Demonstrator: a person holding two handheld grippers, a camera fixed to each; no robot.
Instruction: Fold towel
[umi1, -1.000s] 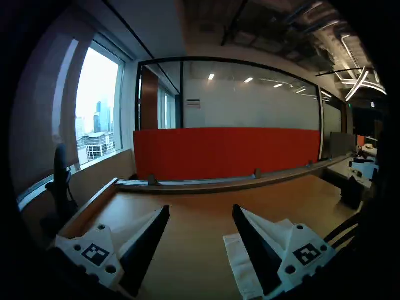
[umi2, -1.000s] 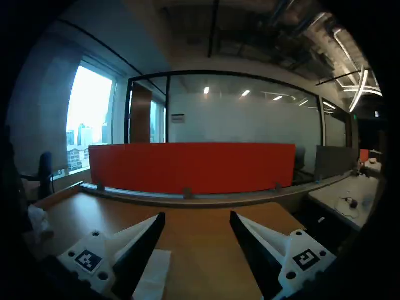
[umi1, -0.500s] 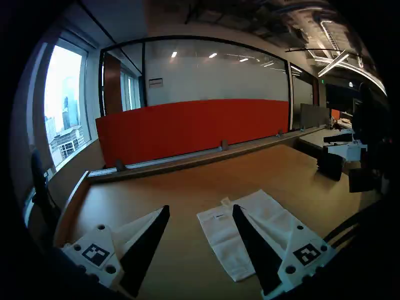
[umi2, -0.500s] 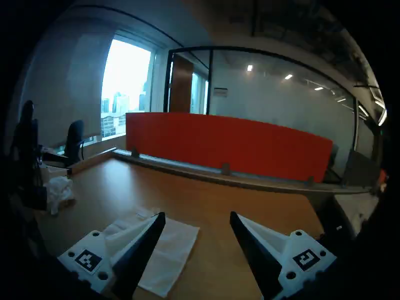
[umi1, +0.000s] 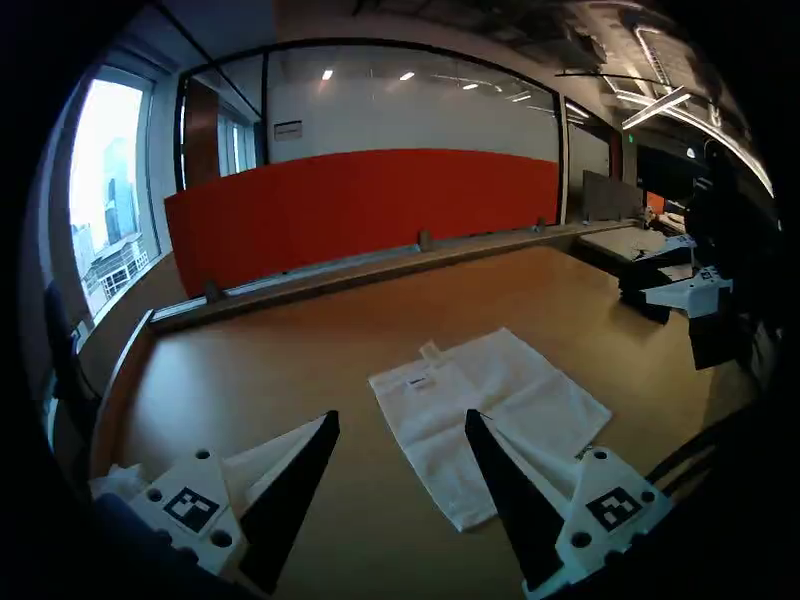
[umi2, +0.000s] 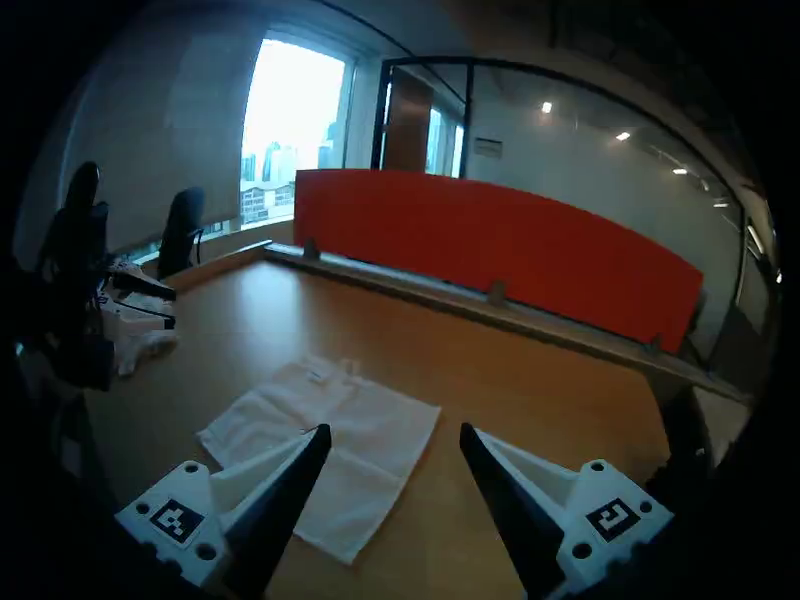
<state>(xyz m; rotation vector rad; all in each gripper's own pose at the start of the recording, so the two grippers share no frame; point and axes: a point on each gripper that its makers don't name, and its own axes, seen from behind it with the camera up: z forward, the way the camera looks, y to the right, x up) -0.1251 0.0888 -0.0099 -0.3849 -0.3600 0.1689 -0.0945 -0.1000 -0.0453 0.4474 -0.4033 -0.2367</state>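
Note:
A white towel (umi1: 480, 405) lies flat and spread out on the wooden table (umi1: 300, 350), with a small tag at its far edge. My left gripper (umi1: 400, 430) hangs above the towel's near left part, open, nothing between its fingers. In the right gripper view the same towel (umi2: 335, 430) lies under my right gripper (umi2: 393, 440), which is also open and holds nothing. The right gripper (umi1: 640, 287) appears at the far right of the left gripper view. The left gripper (umi2: 170, 305) appears at the left edge of the right gripper view.
A red partition (umi1: 360, 210) runs along the table's far edge, with a glass wall behind it. A crumpled white cloth (umi2: 145, 345) lies near the table's left side. Office chairs (umi2: 180, 230) stand by the window. Another desk (umi1: 620, 240) adjoins at the right.
Both views have tilted down toward the table, so the whole towel has come into view. Both grippers stay open; the towel has not moved.

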